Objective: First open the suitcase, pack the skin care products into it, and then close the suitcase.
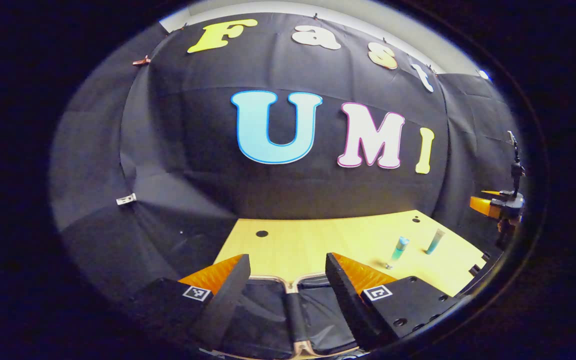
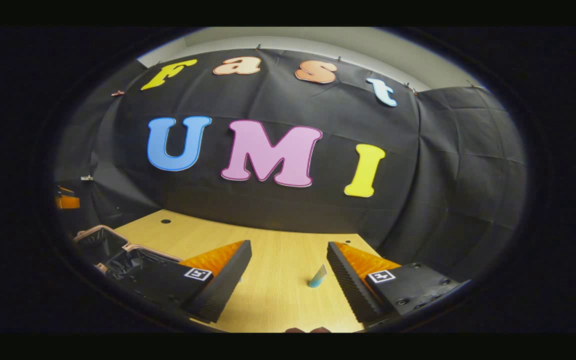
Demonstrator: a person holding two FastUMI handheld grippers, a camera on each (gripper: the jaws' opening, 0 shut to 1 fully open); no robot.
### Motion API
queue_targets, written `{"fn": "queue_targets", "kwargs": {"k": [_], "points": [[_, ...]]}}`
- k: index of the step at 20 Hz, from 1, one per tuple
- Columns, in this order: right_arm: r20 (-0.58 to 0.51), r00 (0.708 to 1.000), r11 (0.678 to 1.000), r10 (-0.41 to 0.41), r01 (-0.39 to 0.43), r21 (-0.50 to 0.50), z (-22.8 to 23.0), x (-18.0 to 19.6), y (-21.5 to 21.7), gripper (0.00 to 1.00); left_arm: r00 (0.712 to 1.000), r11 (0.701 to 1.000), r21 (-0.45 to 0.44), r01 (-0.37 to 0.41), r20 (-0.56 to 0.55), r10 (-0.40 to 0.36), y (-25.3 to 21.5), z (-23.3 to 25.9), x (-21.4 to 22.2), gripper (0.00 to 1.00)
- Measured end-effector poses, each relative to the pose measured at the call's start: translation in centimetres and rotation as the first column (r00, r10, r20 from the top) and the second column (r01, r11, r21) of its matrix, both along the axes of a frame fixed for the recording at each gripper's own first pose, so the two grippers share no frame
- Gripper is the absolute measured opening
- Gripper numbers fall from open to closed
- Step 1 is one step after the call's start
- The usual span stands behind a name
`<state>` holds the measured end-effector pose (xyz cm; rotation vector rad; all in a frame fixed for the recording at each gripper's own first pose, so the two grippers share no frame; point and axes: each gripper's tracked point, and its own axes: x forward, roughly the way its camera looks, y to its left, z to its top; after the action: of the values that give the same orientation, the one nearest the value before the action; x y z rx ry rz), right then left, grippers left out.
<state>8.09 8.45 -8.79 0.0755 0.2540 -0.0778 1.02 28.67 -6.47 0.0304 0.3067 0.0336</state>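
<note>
The suitcase [image 1: 318, 305] lies open under my left gripper [image 1: 286, 260], showing black lining, a pinkish rim and a strap down its middle. That gripper is open and holds nothing. Two teal skin care tubes [image 1: 399, 248] [image 1: 434, 241] stand upright on the wooden table [image 1: 308, 245] to the right of the case. In the right gripper view, a small blue tube [image 2: 317, 276] stands on the table ahead, nearer the right finger. My right gripper [image 2: 288, 246] is open and apart from it. The open suitcase [image 2: 113, 247] sits at the left there.
The black cloth wall closes off the table's far side and both ends. Round holes [image 1: 262, 233] [image 2: 165, 220] mark the tabletop near its back edge. The other gripper [image 1: 498, 207] hangs off the table's right end in the left gripper view.
</note>
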Motion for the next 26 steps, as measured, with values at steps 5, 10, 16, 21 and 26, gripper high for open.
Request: {"fn": "queue_targets", "kwargs": {"k": [5,10,16,21,26], "points": [[-0.005,1.000,1.000,0.011,-0.011,-0.001,-0.9,0.8,-2.1,0.96,0.991,0.991,0.012,0.130,0.014,-0.130,-11.3,-0.3,2.7,0.95],[0.019,0.999,0.999,0.034,-0.034,0.010,-1.3,1.8,-2.9,0.96,0.981,0.981,0.026,0.194,0.021,-0.195,-19.0,-1.3,5.1,0.95],[0.006,0.998,0.997,0.067,-0.067,0.025,-2.7,2.9,-4.6,0.96,0.974,0.974,0.016,0.225,-0.010,-0.225,-25.4,-3.2,7.5,0.95],[-0.020,0.996,0.996,0.082,-0.081,0.046,-4.5,4.2,-6.2,0.97,0.971,0.974,-0.051,0.222,-0.081,-0.226,-28.4,-7.6,9.9,0.95],[-0.049,0.990,0.991,0.132,-0.130,0.030,-6.5,5.5,-7.3,0.97,0.969,0.979,-0.143,0.148,-0.176,-0.172,-29.0,-13.2,13.5,0.95]]}}
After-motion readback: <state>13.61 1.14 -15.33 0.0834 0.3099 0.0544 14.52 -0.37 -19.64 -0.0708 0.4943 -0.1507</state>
